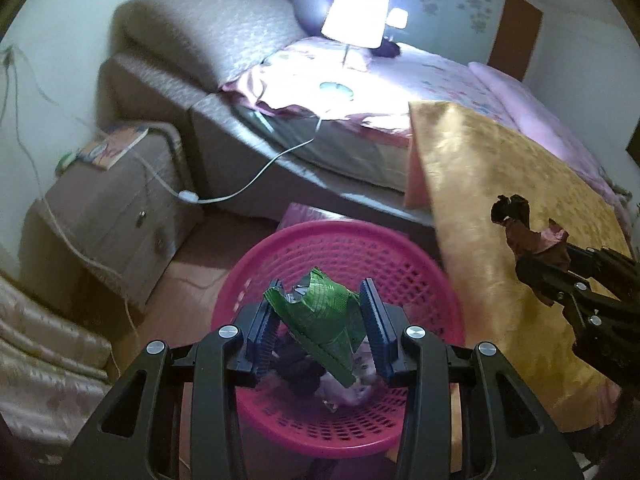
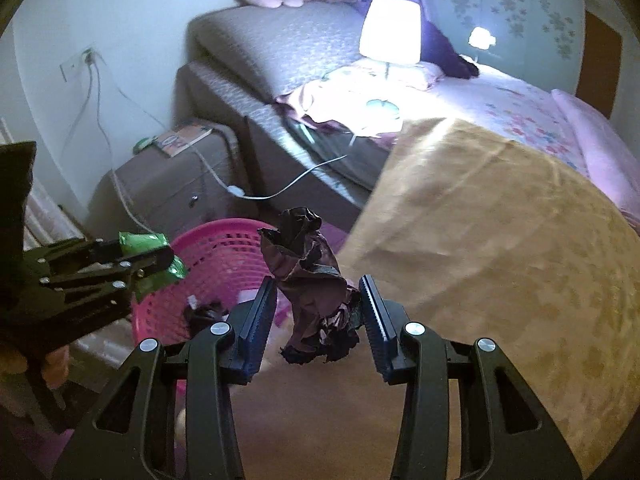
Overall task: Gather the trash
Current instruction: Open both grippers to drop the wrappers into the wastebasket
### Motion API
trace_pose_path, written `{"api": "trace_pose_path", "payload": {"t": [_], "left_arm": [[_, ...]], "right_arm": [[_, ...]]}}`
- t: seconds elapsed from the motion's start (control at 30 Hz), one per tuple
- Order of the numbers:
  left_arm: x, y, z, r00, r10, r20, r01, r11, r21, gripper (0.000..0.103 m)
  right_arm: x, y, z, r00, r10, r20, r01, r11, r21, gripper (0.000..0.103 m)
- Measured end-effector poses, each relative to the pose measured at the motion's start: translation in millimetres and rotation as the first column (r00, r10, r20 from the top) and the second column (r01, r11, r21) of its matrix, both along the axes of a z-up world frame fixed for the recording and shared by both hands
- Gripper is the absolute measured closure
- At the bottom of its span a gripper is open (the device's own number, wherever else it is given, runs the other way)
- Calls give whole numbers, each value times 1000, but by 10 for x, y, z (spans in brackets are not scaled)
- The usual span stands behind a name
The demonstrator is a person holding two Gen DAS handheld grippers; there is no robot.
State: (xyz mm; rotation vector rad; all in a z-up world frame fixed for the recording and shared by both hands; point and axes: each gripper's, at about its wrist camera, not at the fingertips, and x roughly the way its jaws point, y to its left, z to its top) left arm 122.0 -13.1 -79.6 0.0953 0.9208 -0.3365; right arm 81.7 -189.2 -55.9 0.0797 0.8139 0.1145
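A: What is the left gripper [image 1: 320,332] holding?

B: A crumpled green wrapper [image 1: 320,320]. The jaws are squeezed on it, low in the middle of the frame, right over the pink basket [image 1: 432,280].

A: Is anything in the basket?

B: Yes, some dark and pale scraps lie at the bottom.

A: And the right gripper [image 2: 318,312]?

B: Its jaws pinch a crumpled dark brown wrapper [image 2: 312,276]. It hangs in the middle of the frame, beside the basket's rim [image 2: 224,226], near the gold cloth [image 2: 500,240].

A: What is behind?

B: A bed [image 2: 520,108] with a glowing lamp [image 2: 390,30] at the top, and a small brown cabinet [image 1: 116,216] at the left.
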Motion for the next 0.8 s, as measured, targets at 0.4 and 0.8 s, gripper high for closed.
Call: {"api": "trace_pose_path", "payload": {"t": [0.4, 0.8], "left_arm": [[123, 129, -160, 999, 48, -25, -48, 999, 5, 63], [99, 213, -110, 996, 87, 6, -87, 996, -4, 32]], "right_arm": [[325, 380, -145, 994, 84, -67, -84, 996, 8, 61], [357, 426, -196, 996, 68, -59, -67, 997, 25, 39]]}}
